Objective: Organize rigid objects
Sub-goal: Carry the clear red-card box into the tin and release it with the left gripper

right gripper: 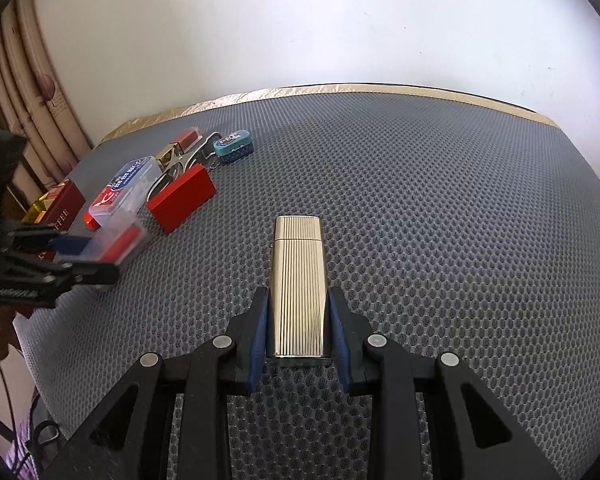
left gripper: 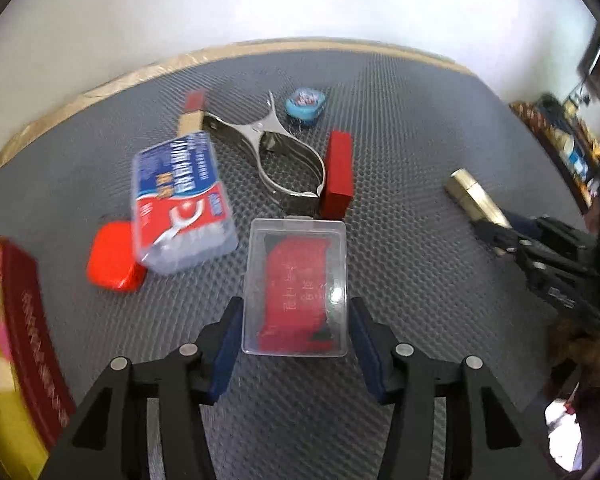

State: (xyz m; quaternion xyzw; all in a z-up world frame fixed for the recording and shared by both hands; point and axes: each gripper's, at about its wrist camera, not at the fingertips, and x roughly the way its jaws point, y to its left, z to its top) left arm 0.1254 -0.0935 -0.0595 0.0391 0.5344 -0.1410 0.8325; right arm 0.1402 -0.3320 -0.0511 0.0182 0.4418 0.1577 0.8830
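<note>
Far left on the grey-matted bench (left gripper: 400, 128) sits a dark red and gold coffee box (left gripper: 16, 344), with a small red case (left gripper: 114, 258) just beside it. A clear floss-pick box (left gripper: 182, 200) leans over that red case, touching it. Behind lie a gold-and-red lipstick (left gripper: 192, 114) and a steel clamp (left gripper: 276, 152), the clamp's end against an upright red box (left gripper: 338, 174). A little blue tin (left gripper: 306, 104) rests farther back, near the clamp.

In the middle the left gripper (left gripper: 296, 324) has its blue-padded fingers (left gripper: 228, 336) closed against both sides of a clear plastic case (left gripper: 296, 284) with something red inside; whether the case is lifted off the mat is hard to tell.

Well to the right, the right gripper (right gripper: 299, 328) pinches a ribbed gold lighter (right gripper: 299, 280) between its fingers (right gripper: 260, 332), the lighter pointing away along the bench.
</note>
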